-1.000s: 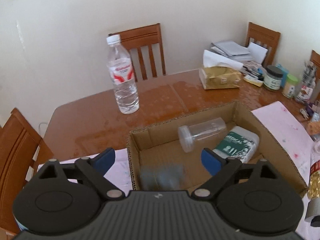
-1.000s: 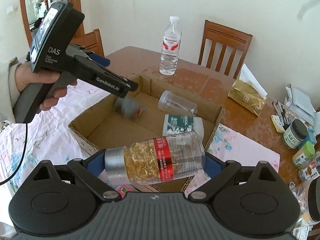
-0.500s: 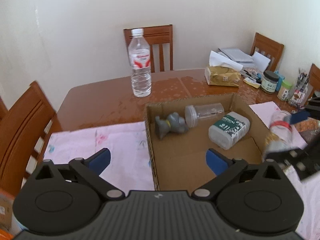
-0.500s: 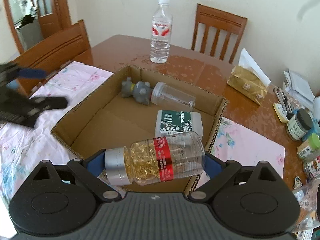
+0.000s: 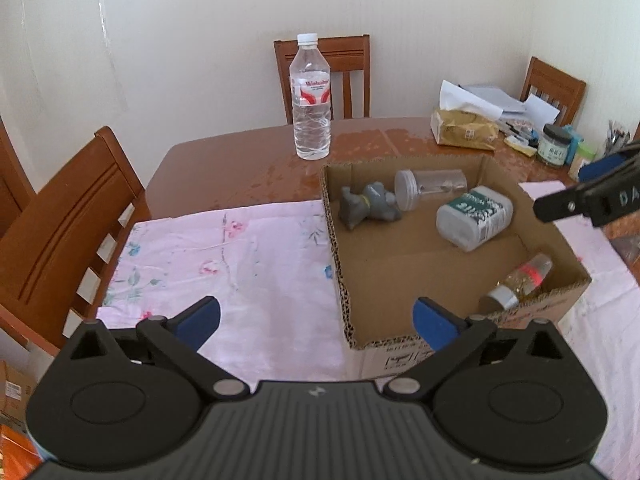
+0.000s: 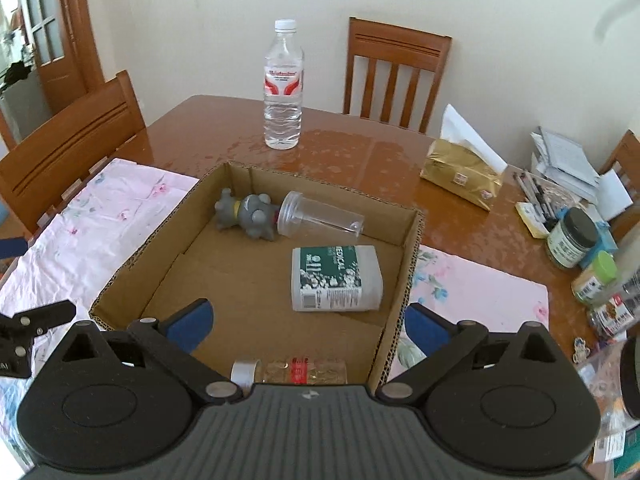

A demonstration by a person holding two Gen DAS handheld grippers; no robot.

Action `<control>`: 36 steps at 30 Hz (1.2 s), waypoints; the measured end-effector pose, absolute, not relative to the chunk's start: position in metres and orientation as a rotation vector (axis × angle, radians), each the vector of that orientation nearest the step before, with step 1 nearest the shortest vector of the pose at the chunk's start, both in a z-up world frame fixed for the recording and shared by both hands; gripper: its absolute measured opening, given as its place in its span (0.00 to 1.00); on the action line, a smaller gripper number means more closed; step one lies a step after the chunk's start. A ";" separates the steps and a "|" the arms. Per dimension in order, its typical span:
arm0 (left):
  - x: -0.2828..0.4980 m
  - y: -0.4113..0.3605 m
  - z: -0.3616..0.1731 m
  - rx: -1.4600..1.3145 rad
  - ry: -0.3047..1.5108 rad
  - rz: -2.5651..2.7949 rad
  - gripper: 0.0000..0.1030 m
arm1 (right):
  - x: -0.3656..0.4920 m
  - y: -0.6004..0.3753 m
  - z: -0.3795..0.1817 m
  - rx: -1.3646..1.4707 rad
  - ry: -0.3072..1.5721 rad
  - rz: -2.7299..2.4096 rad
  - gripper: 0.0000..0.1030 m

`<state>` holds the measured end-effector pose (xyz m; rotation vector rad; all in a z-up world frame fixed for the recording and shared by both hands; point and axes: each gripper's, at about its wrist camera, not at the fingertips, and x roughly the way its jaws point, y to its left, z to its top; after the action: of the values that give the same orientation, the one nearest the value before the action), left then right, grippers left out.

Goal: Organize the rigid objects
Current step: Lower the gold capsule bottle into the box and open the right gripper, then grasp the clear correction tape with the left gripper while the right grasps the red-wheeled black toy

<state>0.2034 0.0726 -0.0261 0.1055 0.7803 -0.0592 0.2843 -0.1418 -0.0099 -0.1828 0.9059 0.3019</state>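
An open cardboard box [image 5: 340, 272] [image 6: 408, 276] lies on the table. In it lie a grey toy figure [image 5: 368, 206] [image 6: 248, 216], a clear jar [image 5: 430, 188] [image 6: 320, 220], a white bottle with a green label [image 5: 474, 216] [image 6: 334, 278] and a bottle of yellow capsules [image 5: 520, 280] [image 6: 296, 372] at the near edge. My left gripper [image 5: 316, 320] is open and empty over the pink cloth, left of the box. My right gripper [image 6: 306, 324] is open and empty just above the capsule bottle.
A water bottle [image 5: 311, 98] [image 6: 282, 86] stands on the wooden table behind the box. A tissue pack [image 6: 464, 176], jars [image 6: 572, 240], pens and papers crowd the right side. Wooden chairs [image 5: 68, 220] stand around. A pink floral cloth [image 5: 224, 264] covers the near table.
My right gripper opened and let the capsule bottle go; it now lies in the box's near edge. My left gripper pulled back and to the left, away from the box.
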 end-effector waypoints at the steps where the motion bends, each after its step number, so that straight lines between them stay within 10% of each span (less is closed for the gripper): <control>1: 0.201 0.071 -0.026 0.117 0.777 -0.058 0.99 | 0.282 -0.142 -0.009 -0.179 0.907 0.296 1.00; 36: 0.131 0.065 -0.073 0.086 0.890 -0.092 0.99 | 0.149 -0.108 -0.118 -0.168 1.177 0.336 1.00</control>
<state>0.1307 0.0649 -0.0731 0.0862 0.8904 -0.0922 0.1491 -0.1081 -0.1176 -0.1679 1.1774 0.3360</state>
